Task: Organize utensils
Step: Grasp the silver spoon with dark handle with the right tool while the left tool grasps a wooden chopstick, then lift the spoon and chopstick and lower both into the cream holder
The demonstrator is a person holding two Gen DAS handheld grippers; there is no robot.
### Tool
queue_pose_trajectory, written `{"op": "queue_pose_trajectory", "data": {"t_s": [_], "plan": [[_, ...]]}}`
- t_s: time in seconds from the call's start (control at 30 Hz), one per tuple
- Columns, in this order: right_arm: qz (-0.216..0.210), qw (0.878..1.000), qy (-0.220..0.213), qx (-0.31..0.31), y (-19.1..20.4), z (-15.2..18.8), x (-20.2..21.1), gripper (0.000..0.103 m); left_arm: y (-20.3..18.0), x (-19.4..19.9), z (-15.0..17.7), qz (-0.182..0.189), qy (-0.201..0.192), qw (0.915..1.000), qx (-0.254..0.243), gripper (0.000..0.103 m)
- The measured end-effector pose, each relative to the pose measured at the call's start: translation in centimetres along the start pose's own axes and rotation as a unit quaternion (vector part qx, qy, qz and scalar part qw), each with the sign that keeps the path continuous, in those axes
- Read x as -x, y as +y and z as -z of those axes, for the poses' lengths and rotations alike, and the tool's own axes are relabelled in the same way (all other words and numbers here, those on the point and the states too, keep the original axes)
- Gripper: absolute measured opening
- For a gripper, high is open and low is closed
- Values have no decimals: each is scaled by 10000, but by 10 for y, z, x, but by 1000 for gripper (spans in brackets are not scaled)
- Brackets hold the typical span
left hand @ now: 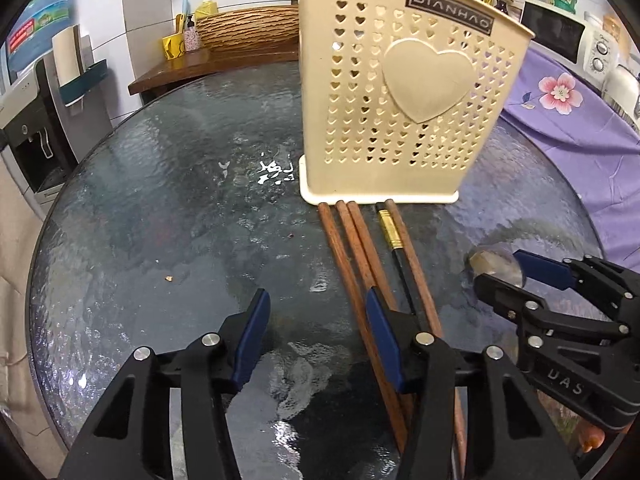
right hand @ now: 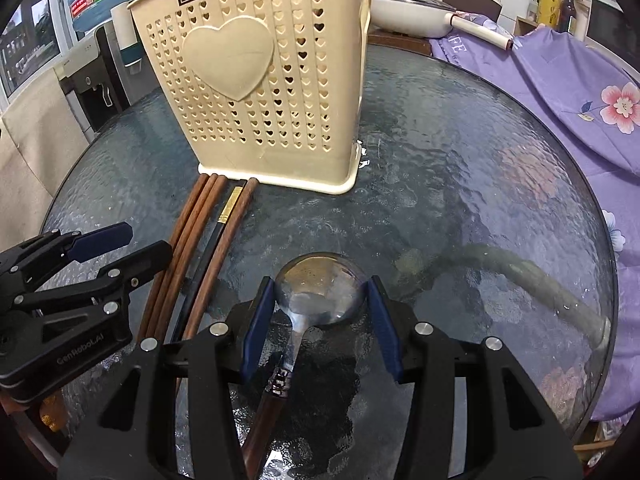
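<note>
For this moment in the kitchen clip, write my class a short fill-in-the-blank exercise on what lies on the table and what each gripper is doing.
1. The chopsticks lie with their ends against the base of the cream ____.
2. The right gripper has a metal ____ between its fingers.
3. One chopstick is black with a ____ band.
4. The big raised shape on the holder's front is a ____.

Missing words: holder; spoon; gold; heart
</note>
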State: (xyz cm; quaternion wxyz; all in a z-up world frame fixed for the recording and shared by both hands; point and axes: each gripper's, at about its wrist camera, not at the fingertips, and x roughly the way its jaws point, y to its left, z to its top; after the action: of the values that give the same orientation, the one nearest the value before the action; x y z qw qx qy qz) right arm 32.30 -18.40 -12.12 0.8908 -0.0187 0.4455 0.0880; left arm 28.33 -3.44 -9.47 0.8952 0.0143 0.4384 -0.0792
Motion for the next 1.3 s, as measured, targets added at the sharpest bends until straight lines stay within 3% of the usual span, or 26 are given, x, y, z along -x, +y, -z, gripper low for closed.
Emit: {"op": "queue_pose_trajectory", "data": {"t_s": [0.17,0.53,0.63,0.77,0.87,1.0,1.3], "plan": [[-27,10000,-1,-12,-3,3,2,48,9,2,4,-191,42,9998,-12,48],[6,9997,135,-218,-4,-8,-4,48,8,-17,-23,-18,141,9998,134,47],[126,9998,132,-116,1,-9,-5,48,7,-20,-26,-96,121,9998,91,37],[198,9998,70,-51,5,-9,-7,48,10,-23,-31,-97,109,9996,231,13],[-29,9998,18,-185,1,-10,-6,48,12,-24,-34,-35,134,9993,338,10],[-111,9994,-222,-260,-3,-11,3,48,17,-24,-36,89,120,9988,468,9],[-413,9939,-989,-249,-12,-13,50,48,24,23,-41,312,-580,9960,611,7]]}}
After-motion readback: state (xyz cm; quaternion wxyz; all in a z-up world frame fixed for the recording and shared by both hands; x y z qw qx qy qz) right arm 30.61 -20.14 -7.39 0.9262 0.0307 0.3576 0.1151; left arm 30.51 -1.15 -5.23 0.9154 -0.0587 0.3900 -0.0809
